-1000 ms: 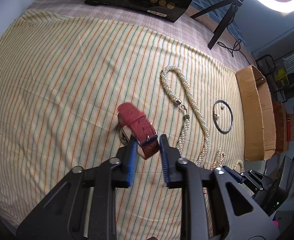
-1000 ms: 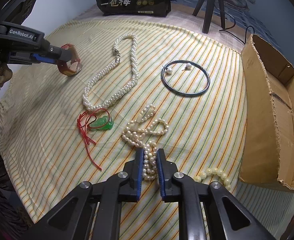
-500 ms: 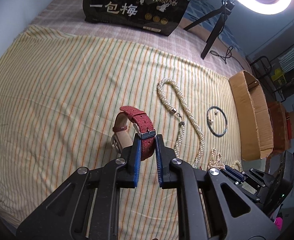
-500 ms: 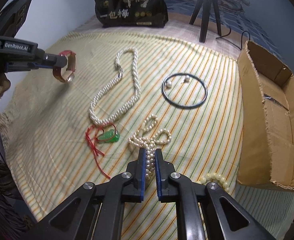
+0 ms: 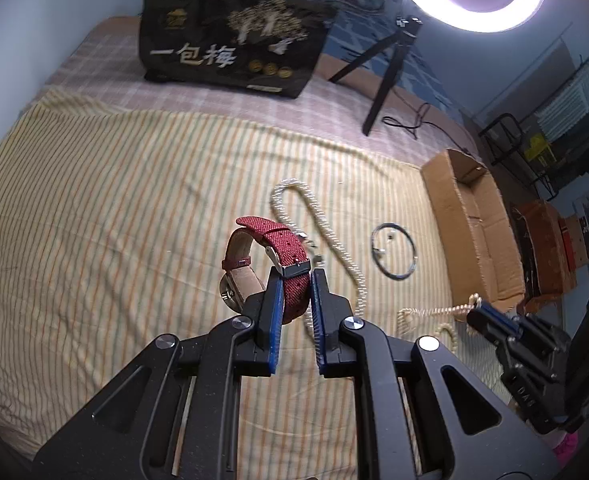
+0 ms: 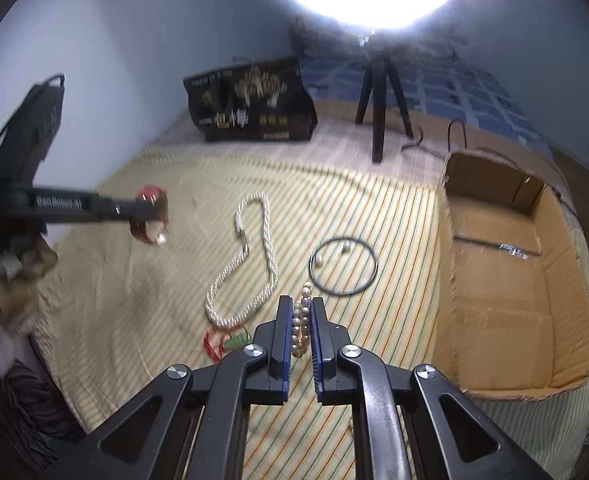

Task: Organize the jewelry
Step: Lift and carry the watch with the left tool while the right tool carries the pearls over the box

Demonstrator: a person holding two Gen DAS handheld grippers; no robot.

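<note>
My left gripper (image 5: 295, 280) is shut on the strap of a red watch (image 5: 272, 250) and holds it above the striped cloth (image 5: 94, 208); it also shows in the right wrist view (image 6: 150, 220). My right gripper (image 6: 299, 312) is shut on a pearl strand (image 6: 300, 326), lifted off the cloth. A twisted white pearl necklace (image 6: 268, 256), a black ring bangle (image 6: 344, 264) with two pearl earrings inside, and a green pendant on a red cord (image 6: 236, 340) lie on the cloth.
An open cardboard box (image 6: 510, 292) stands at the right edge of the cloth, with a small metal item inside. A black printed bag (image 6: 250, 106) and a ring-light tripod (image 6: 380, 92) stand at the back. A wall runs along the left.
Both grippers have risen. The left has lifted the red watch higher off the cloth, and the right has lifted the pearl strand off the cloth.
</note>
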